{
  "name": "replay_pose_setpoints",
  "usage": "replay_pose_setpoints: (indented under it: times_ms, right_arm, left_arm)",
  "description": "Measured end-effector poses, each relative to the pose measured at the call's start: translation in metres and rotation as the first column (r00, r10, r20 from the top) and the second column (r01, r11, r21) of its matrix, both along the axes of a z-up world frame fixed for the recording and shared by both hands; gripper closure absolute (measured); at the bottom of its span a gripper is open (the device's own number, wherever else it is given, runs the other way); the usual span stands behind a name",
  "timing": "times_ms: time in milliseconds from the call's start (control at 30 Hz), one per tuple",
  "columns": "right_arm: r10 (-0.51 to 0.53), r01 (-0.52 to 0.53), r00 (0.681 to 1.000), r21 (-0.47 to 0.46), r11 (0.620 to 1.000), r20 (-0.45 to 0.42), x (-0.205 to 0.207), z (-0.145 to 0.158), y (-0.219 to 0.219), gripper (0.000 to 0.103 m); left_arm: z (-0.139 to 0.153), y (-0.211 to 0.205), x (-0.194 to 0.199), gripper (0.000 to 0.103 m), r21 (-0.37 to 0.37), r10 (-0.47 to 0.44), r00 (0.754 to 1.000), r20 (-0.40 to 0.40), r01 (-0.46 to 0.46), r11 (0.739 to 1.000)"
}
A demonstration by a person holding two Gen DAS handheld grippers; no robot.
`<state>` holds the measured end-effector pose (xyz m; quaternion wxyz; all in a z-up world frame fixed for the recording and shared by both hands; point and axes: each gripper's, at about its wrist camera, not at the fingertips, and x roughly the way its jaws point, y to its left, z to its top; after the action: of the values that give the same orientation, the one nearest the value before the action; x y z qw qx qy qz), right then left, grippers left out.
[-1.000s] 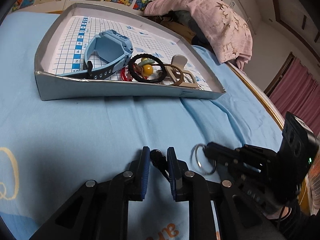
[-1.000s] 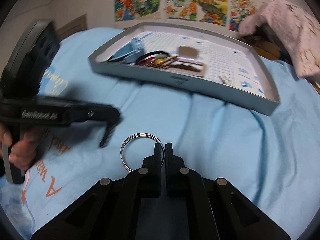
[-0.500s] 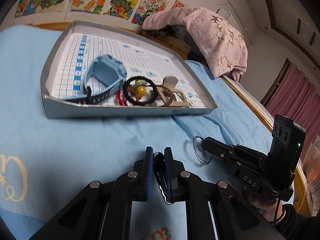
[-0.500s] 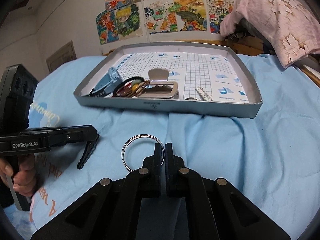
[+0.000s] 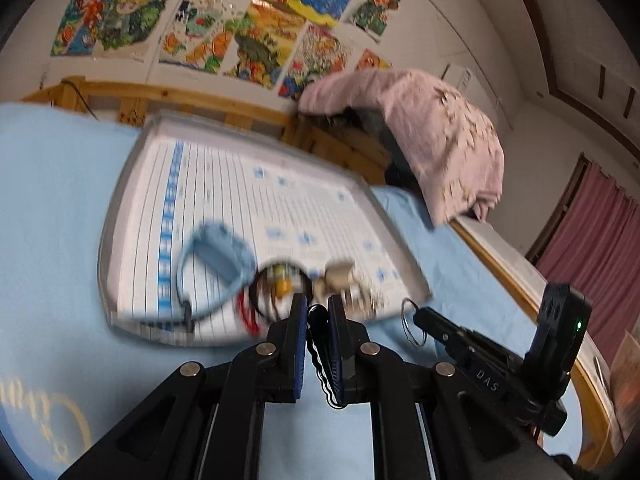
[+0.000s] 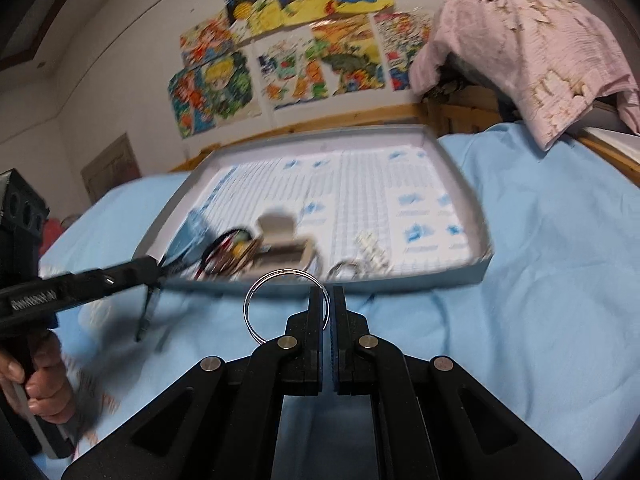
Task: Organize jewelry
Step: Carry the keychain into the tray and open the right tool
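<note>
My left gripper (image 5: 318, 308) is shut on a black wavy hair clip (image 5: 320, 354) and holds it above the near edge of the grey tray (image 5: 120, 184). My right gripper (image 6: 327, 300) is shut on a silver ring (image 6: 256, 292), held just in front of the tray (image 6: 476, 216); the ring also shows in the left wrist view (image 5: 409, 322). In the tray lie a blue watch (image 5: 218, 256), a black hair tie (image 5: 280, 284) with a yellow bead, a red band and a beige clip (image 6: 280, 236). The frames are blurred.
The tray sits on a light blue bedsheet (image 6: 560, 280). A pink blanket (image 5: 424, 128) hangs over the headboard at the back right. Posters cover the wall behind. A small white piece (image 6: 372, 248) lies at the tray's right front.
Both grippers have risen and moved forward toward the tray, each still holding its item. The left gripper now sits over the tray's near edge.
</note>
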<state>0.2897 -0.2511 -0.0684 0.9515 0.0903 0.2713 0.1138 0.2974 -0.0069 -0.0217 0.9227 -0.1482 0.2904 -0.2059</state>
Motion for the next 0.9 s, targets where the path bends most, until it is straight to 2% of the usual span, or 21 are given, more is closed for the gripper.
replay_pose_setpoints:
  times_ms: [167, 433, 633, 733, 900]
  right_arm:
    - [-0.075, 0.075, 0.997, -0.010, 0.997, 0.019, 0.028, 0.009, -0.009, 0.100]
    - [-0.123, 0.121, 0.992, -0.052, 0.991, -0.024, 0.082, 0.008, -0.006, 0.100]
    - [-0.106, 0.102, 0.992, -0.067, 0.993, -0.071, 0.091, -0.005, 0.001, 0.100]
    - [-0.099, 0.093, 0.991, -0.066, 0.993, -0.091, 0.094, -0.010, 0.002, 0.100]
    - [-0.098, 0.095, 0.993, -0.053, 0.994, -0.069, 0.085, -0.008, -0.001, 0.100]
  left_arm:
    - [0.008, -0.006, 0.031, 0.093, 0.034, 0.070, 0.997, 0.025, -0.071, 0.997]
    - [-0.002, -0.025, 0.063, 0.093, 0.112, 0.098, 0.995, -0.008, -0.096, 0.989]
    - [-0.015, -0.031, 0.072, 0.092, 0.155, 0.109, 0.992, -0.063, -0.098, 0.983]
    - [-0.016, -0.033, 0.070, 0.092, 0.161, 0.111, 0.992, -0.060, -0.100, 0.982]
    - [-0.012, -0.033, 0.065, 0.092, 0.172, 0.134, 0.989, -0.067, -0.120, 0.978]
